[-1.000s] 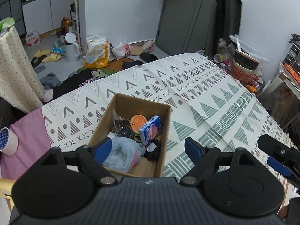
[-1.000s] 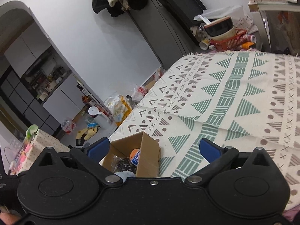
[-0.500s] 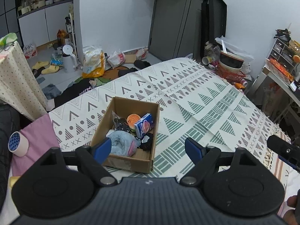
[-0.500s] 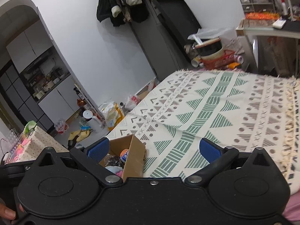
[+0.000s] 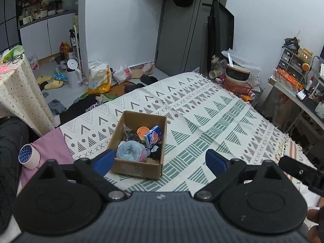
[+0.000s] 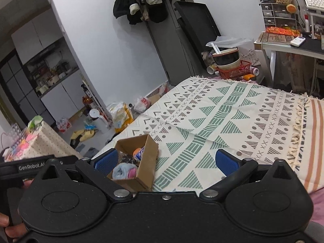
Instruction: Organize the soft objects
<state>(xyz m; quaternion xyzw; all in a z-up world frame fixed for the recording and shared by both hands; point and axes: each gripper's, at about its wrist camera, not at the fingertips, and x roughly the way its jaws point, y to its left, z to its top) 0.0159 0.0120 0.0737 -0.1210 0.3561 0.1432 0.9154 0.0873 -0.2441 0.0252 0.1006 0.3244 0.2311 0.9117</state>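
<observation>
Both tools (image 5: 160, 161) (image 6: 166, 162) wide open, empty

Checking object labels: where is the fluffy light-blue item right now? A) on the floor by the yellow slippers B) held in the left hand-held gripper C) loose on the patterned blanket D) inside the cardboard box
D: the fluffy light-blue item lies inside the cardboard box, at its near end; the left hand-held gripper is open and empty.

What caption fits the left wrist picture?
Open left gripper above a cardboard box of soft things on a patterned blanket.
</observation>
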